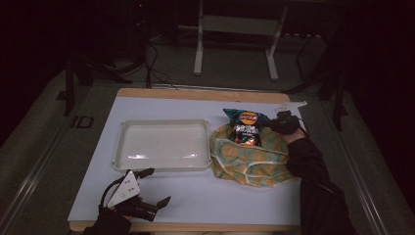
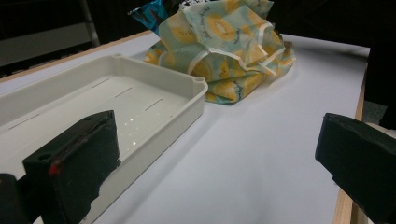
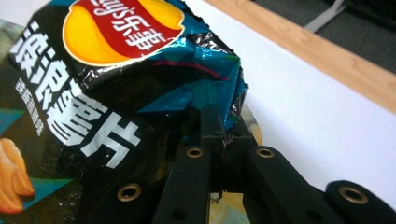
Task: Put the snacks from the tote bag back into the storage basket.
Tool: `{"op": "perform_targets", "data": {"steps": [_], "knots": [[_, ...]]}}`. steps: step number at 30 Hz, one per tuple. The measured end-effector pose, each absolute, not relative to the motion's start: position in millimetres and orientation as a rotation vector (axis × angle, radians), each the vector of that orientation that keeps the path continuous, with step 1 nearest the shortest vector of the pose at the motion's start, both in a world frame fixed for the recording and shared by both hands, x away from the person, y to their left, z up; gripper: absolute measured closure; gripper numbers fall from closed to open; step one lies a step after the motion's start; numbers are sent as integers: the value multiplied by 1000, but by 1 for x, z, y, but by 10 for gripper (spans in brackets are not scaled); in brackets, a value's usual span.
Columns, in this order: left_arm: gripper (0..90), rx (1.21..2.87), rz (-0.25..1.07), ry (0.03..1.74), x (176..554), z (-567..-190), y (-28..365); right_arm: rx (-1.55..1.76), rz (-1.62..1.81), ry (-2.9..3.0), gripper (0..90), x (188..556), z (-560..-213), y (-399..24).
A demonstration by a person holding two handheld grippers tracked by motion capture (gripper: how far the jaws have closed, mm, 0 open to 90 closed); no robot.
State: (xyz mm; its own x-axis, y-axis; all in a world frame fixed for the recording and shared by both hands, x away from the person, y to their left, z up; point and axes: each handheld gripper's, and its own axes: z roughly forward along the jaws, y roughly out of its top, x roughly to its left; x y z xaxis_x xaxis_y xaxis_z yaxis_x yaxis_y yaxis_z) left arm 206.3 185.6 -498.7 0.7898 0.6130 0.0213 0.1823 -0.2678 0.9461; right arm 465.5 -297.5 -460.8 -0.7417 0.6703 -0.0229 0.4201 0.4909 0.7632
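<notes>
Right gripper view puts you close in: your right hand-held gripper point(image 3: 223, 135) is clenched on the crinkled edge of the chip bag point(image 3: 116, 88), with the foil pinched between the jaws. That edge grip looks chosen to let you lift the bag without crushing what is inside. In the high view, the chip bag point(image 1: 246, 126) lies partly on the yellow patterned cloth bag point(image 1: 247, 159) at the right of the worktop point(image 1: 195, 196), its far end toward the back edge. Just left of the cloth bag sits the white tray point(image 1: 164, 146), shallow and with nothing in it, probably where the snack goes. Your left hand-held gripper point(image 1: 147, 188) waits near the front edge beside the tray's corner, jaws spread wide and holding nothing, well apart from the bags so your right arm has room.
</notes>
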Motion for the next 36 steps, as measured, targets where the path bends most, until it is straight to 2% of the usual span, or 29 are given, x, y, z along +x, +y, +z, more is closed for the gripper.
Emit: {"op": "perform_targets", "data": {"steps": [20,36], "knots": [[2,1826,463,615,206,-498,185,709,1342,2335,900,413,-405,-286],[2,1828,471,617,206,-498,184,684,1351,2244,900,402,-366,-294]]}}
